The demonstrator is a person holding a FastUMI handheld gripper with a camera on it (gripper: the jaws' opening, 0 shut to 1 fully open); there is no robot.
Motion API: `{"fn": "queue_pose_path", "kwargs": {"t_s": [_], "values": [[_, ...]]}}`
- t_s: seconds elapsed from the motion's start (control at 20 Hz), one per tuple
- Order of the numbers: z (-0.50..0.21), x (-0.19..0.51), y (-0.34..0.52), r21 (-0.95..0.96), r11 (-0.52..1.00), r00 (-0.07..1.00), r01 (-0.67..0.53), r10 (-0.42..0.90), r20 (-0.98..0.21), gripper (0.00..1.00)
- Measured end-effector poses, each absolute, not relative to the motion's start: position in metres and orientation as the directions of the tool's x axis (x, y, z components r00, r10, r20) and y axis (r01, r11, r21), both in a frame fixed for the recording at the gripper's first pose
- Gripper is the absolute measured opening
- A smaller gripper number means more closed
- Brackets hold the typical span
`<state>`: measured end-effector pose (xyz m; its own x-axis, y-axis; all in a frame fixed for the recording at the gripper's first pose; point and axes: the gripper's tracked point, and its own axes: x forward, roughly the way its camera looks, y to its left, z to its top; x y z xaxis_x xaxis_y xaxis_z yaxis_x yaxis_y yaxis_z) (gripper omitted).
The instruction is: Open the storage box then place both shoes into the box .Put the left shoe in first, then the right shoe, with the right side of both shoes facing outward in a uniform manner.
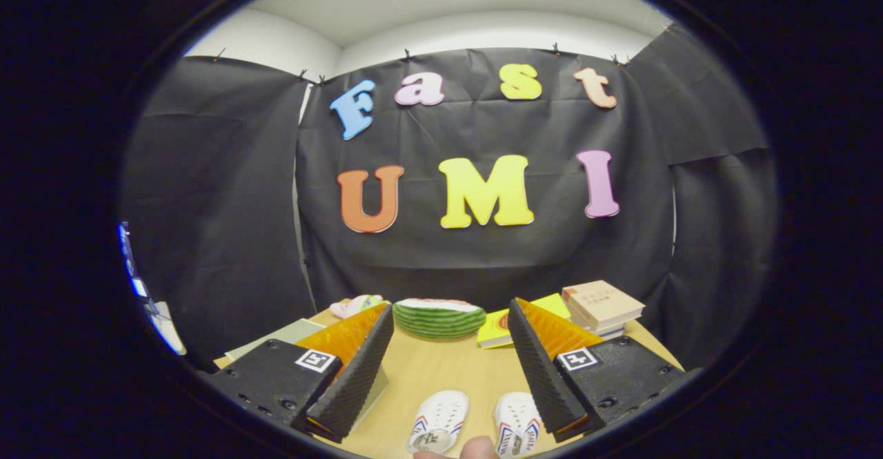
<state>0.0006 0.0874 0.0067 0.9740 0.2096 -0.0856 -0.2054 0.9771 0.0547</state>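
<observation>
so far, little of the task looked done. both shoes sat on the tabletop [441,369], side by side and just apart: one shoe [439,417] between the jaws and a second shoe [516,426] close against the inner face of the right finger. they were white with striped sides, toes pointing away toward the booth wall. which one was the left shoe i could not tell for certain from this angle. no storage box could be made out, so by my reading the opening of the box, and both placements, were all left to do.

the gripper [445,376] was held low and roughly level over the tabletop, looking forward along it with the shoes right under its near end. its jaws stood wide apart and held nothing; neither finger pressed on a shoe. a fingertip [478,447] of the person showed at the very near side, between the two shoes.

beyond the jaws lay a green striped watermelon-slice shape [439,319], a pink and green item [354,305] to its left, a yellow book [500,328] and a stack of books [602,305] to the right, all well away from the shoes.
</observation>
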Motion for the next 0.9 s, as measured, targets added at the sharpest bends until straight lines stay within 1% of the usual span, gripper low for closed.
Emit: {"fn": "queue_pose_path", "kwargs": {"t_s": [0.25, 0.35, 0.5, 0.7, 0.9], "values": [[-0.024, 0.006, 0.146, 0.132, 0.922, 0.895, -0.364, 0.386, -0.225, 1.0], [-0.044, 0.004, 0.171, 0.175, 0.887, 0.837, -0.428, 0.462, -0.293, 1.0], [-0.074, 0.0, 0.199, 0.254, 0.836, 0.739, -0.487, 0.549, -0.39, 1.0], [-0.113, -0.008, 0.223, 0.354, 0.784, 0.616, -0.509, 0.62, -0.486, 1.0], [-0.156, -0.004, 0.235, 0.456, 0.761, 0.516, -0.461, 0.648, -0.561, 0.99]]}}
